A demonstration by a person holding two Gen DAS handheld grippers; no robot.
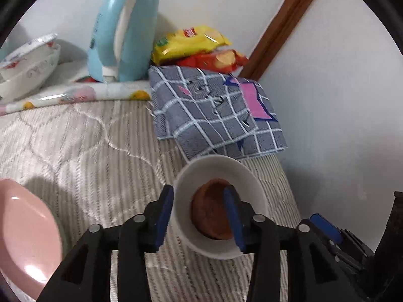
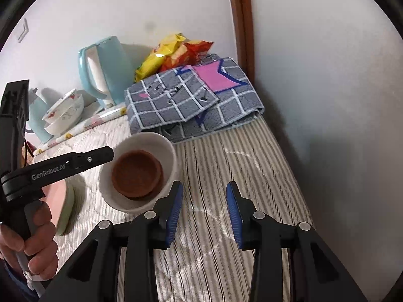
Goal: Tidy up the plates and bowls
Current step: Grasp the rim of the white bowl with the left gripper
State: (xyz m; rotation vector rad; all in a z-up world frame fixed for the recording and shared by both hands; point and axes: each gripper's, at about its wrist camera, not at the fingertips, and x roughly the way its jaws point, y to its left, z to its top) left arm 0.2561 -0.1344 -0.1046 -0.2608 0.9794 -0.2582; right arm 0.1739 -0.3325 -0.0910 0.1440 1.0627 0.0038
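Note:
A white bowl (image 1: 219,173) stands on the striped bedcover and holds a brown bowl (image 1: 209,211); from the right wrist view the brown one (image 2: 136,173) looks like two stacked. My left gripper (image 1: 199,216) is open, one finger outside the white bowl's left wall and the other inside, over the brown bowl. No pad presses on the wall. My right gripper (image 2: 204,214) is open and empty over the striped cover, just right of the white bowl (image 2: 151,141). A pink plate (image 1: 22,234) lies at the left on a pale green one (image 2: 68,201).
Stacked white floral bowls (image 1: 30,68) and a light blue kettle (image 1: 123,32) stand at the back. Snack packets (image 1: 191,42) lie behind a folded checked cloth (image 1: 214,115), just beyond the white bowl. A white wall (image 2: 327,100) runs along the right. A hand (image 2: 37,239) holds the left gripper.

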